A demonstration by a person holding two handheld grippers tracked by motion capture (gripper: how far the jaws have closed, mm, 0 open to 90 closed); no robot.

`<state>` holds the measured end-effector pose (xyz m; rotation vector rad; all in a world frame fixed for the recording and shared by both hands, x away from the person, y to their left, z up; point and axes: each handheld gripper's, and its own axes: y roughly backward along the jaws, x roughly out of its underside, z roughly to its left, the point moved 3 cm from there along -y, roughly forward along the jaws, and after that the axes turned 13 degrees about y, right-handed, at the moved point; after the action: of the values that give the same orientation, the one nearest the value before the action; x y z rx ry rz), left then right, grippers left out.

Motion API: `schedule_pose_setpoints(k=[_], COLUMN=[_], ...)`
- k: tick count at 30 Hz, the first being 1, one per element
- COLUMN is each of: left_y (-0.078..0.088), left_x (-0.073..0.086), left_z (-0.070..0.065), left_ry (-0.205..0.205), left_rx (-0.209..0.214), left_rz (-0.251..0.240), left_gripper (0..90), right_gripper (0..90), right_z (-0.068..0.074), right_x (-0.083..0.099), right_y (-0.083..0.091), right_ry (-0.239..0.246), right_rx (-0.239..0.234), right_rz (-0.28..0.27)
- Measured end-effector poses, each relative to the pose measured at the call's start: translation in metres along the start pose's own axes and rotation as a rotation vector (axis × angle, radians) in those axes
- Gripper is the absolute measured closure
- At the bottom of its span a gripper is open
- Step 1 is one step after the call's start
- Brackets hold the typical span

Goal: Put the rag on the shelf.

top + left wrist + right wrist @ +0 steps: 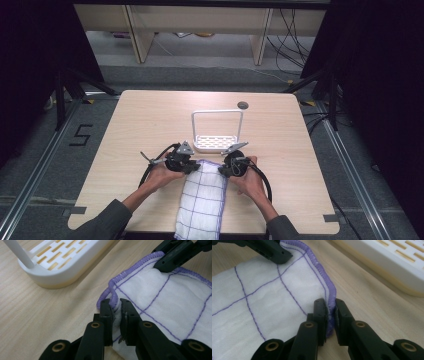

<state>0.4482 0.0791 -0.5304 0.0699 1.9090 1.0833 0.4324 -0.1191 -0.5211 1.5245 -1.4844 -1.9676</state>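
Closest to us in the high view is the cloth [202, 200]. It is white with thin purple lines that make squares, and it has a purple sewn edge. It lies flat on the light wooden worktop [130, 145], and its near end hangs a little over the front edge. Its far end lies between our two hands.

Our left hand-held gripper [192, 166] is at the far left corner of the cloth. In the left gripper view we see its two black jaws pressed together on that corner [115, 305]. The purple edge curls up in a small loop just above the jaws, and a bit of white cloth is squeezed between them.

Our right hand-held gripper [223, 169] is at the far right corner. In the right gripper view its jaws pinch the purple edge [331, 305] too, and the edge stands up in a thin fold between them. Each gripper view also shows the tip of the other hand-held gripper, sitting on the far side of the cloth.

Just past the cloth stands a white rack [217, 143]. It has a flat tray with little slots and a tall thin frame rising from it. The rack is near the cloth but we see worktop between them. Our grey sleeves come in from the bottom.
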Motion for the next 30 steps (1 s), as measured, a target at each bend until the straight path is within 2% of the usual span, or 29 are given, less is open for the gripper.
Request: schedule_pose_setpoints(k=[4, 6, 9, 10, 11, 12, 14, 15, 17, 18, 19, 20, 21, 22, 23, 24, 25, 27, 29, 30], left_y=[0.002, 0.003, 0.012, 0.016, 0.019, 0.022, 0.027, 0.034, 0.044, 0.048, 0.052, 0.057, 0.061, 0.061, 0.07, 0.074, 0.079, 0.088, 0.099, 0.107], left_x=[-0.001, -0.001, -0.004, -0.005, -0.007, -0.008, -0.01, -0.012, -0.014, -0.015, -0.017, -0.018, -0.019, -0.019, -0.021, -0.022, -0.022, -0.022, -0.024, -0.026], left_z=[-0.001, -0.001, -0.006, -0.007, -0.008, -0.01, -0.012, -0.015, -0.019, -0.021, -0.024, -0.026, -0.028, -0.028, -0.033, -0.036, -0.04, -0.049, -0.056, -0.06], left_ry=[-0.014, -0.012, -0.025, -0.031, -0.029, -0.033, -0.038, -0.045, -0.053, -0.053, -0.044, -0.05, -0.048, -0.048, -0.06, -0.068, -0.074, -0.092, -0.103, -0.109], left_rx=[-0.001, -0.001, -0.002, 0.0, 0.004, 0.007, 0.009, 0.017, 0.025, 0.03, 0.039, 0.041, 0.052, 0.052, 0.058, 0.064, 0.068, 0.087, 0.112, 0.117], left_rz=[-0.001, -0.005, -0.027, -0.033, -0.045, -0.051, -0.059, -0.077, -0.101, -0.108, -0.129, -0.135, -0.146, -0.146, -0.156, -0.162, -0.168, -0.182, -0.197, -0.205], left_gripper=[81.2, 81.5, 81.6, 81.6, 81.6, 81.7, 81.6, 81.6, 81.6, 81.6, 81.6, 81.6, 81.6, 81.6, 81.6, 81.6, 81.6, 81.6, 81.6, 81.6], right_gripper=[82.9, 83.0, 83.3, 83.3, 83.4, 83.4, 83.5, 83.5, 83.6, 83.6, 83.7, 83.7, 83.7, 83.7, 83.8, 83.8, 83.8, 83.9, 83.9, 83.9], right_z=[-0.001, 0.0, 0.0, -0.001, 0.002, 0.001, 0.003, 0.005, 0.007, 0.008, 0.009, 0.011, 0.013, 0.013, 0.017, 0.02, 0.023, 0.033, 0.04, 0.042], right_x=[-0.001, -0.001, -0.002, -0.002, -0.004, -0.006, -0.009, -0.013, -0.015, -0.017, -0.018, -0.018, -0.018, -0.018, -0.02, -0.021, -0.021, -0.02, -0.021, -0.021], right_y=[0.001, 0.002, 0.008, 0.009, 0.015, 0.017, 0.021, 0.03, 0.039, 0.042, 0.046, 0.05, 0.057, 0.057, 0.069, 0.071, 0.078, 0.092, 0.105, 0.11], right_ry=[0.03, 0.014, 0.004, 0.021, -0.005, 0.027, 0.03, 0.048, 0.057, 0.091, 0.085, 0.092, 0.073, 0.073, 0.091, 0.086, 0.097, 0.109, 0.145, 0.146], right_rx=[-0.003, -0.008, -0.01, 0.0, -0.012, 0.003, 0.002, 0.004, 0.004, 0.003, 0.013, 0.014, 0.012, 0.012, 0.013, 0.021, 0.032, 0.01, 0.036, 0.047], right_rz=[-0.012, -0.008, -0.035, -0.044, -0.037, -0.059, -0.081, -0.105, -0.111, -0.135, -0.155, -0.164, -0.15, -0.15, -0.187, -0.211, -0.22, -0.236, -0.259, -0.275])
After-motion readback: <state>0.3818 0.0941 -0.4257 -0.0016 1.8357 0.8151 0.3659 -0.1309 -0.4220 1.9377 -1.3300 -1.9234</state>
